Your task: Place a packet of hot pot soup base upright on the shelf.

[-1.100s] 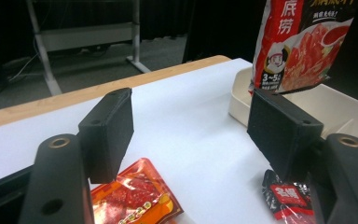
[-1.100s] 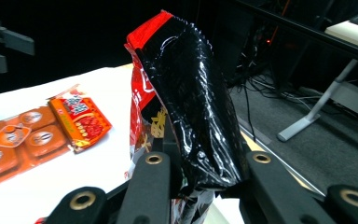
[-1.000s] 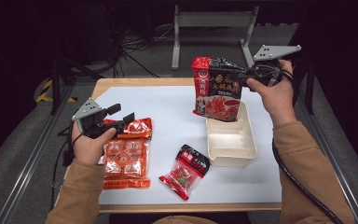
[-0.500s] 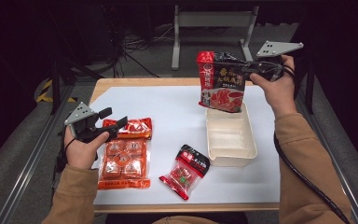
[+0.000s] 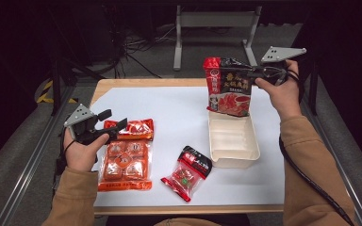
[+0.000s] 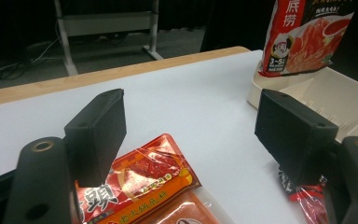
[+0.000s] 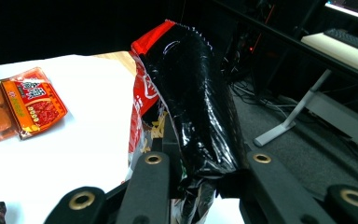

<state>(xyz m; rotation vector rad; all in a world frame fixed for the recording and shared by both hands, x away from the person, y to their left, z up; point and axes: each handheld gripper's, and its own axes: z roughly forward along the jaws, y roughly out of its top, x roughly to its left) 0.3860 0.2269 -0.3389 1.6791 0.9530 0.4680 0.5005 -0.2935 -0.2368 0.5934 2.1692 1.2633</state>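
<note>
My right gripper (image 5: 256, 74) is shut on the upper right edge of a large red-and-black sauce pouch (image 5: 228, 86), holding it upright above the far end of a cream tray (image 5: 233, 160). The right gripper view shows the pouch (image 7: 186, 98) pinched between the jaws. Open and holding nothing, my left gripper (image 5: 115, 121) hovers just over a small orange sachet (image 5: 135, 128) at the left. That sachet (image 6: 140, 179) lies below the jaws in the left gripper view, where the pouch (image 6: 307, 35) and the tray (image 6: 335, 100) appear farther off.
A flat orange multi-pack (image 5: 123, 164) lies in front of the sachet at the left. A small red-and-black packet (image 5: 188, 172) rests near the table's front edge. White sheet (image 5: 179, 113) covers the tabletop between the hands. Dark floor, cables and a desk frame (image 5: 212, 21) lie beyond.
The right gripper has lifted the pouch up out of the tray. The left gripper has drawn slightly left and toward the person, staying open.
</note>
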